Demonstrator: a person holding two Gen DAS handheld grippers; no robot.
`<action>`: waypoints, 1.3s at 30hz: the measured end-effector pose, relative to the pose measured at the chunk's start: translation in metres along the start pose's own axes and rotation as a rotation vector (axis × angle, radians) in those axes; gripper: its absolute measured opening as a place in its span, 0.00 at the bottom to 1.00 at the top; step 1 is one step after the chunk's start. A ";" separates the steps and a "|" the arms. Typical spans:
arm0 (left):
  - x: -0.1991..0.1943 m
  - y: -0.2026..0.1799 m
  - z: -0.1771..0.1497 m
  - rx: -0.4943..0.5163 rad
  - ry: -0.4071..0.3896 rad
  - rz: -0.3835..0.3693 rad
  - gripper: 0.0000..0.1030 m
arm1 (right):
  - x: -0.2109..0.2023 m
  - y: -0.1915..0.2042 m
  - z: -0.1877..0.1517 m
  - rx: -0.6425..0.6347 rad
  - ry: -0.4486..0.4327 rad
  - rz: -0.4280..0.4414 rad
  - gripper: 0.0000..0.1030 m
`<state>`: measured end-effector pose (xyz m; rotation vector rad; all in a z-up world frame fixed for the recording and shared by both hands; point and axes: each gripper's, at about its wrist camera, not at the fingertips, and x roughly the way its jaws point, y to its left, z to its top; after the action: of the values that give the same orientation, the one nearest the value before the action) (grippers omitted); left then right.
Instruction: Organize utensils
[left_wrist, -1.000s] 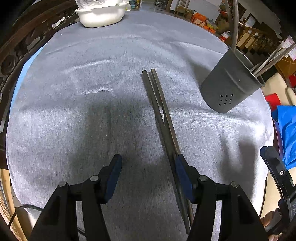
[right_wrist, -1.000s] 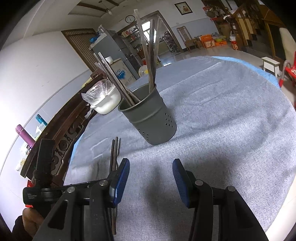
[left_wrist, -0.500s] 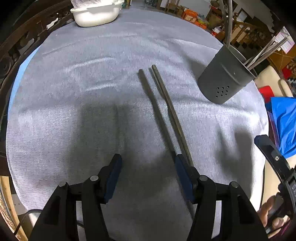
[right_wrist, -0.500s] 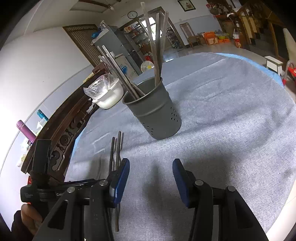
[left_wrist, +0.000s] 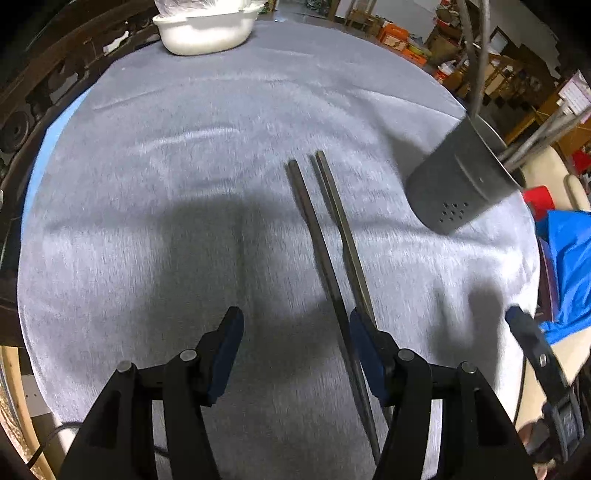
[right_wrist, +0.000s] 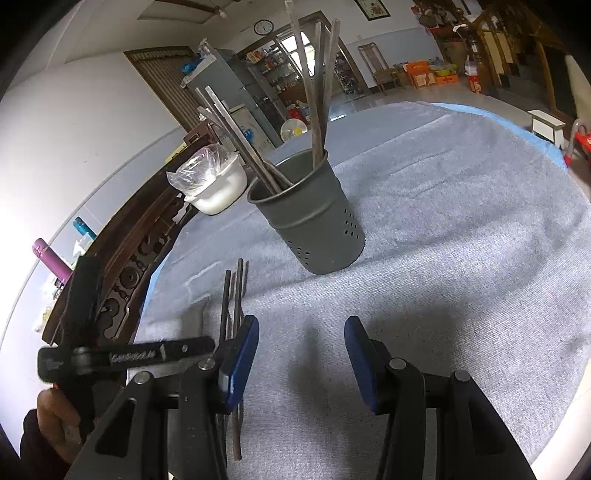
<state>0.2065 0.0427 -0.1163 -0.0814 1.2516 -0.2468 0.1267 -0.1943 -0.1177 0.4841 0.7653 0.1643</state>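
Left gripper (left_wrist: 295, 332), jaws apart and empty, hangs over the cloth-covered surface (left_wrist: 147, 221). The two loose chopsticks (left_wrist: 328, 236), touching a second ago, now lie slightly splayed at their far ends, running toward 12 o'clock beside its right finger. At 2 o'clock stands the grey holder (right_wrist: 310, 218), already stocked. Right gripper (right_wrist: 301, 354), jaws likewise apart, holds nothing. Judgement: the pair awaits pickup.
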 end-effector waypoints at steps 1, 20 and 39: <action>0.002 0.003 0.005 -0.012 0.000 0.013 0.59 | 0.000 0.000 0.000 -0.001 0.002 0.002 0.51; 0.020 0.027 0.025 -0.014 0.039 -0.022 0.14 | 0.014 0.016 0.003 -0.045 0.076 0.032 0.51; 0.015 0.058 0.039 0.138 0.103 -0.098 0.09 | 0.146 0.094 0.020 -0.173 0.407 -0.089 0.23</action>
<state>0.2559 0.0923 -0.1289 -0.0115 1.3309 -0.4261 0.2481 -0.0732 -0.1521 0.2516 1.1577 0.2477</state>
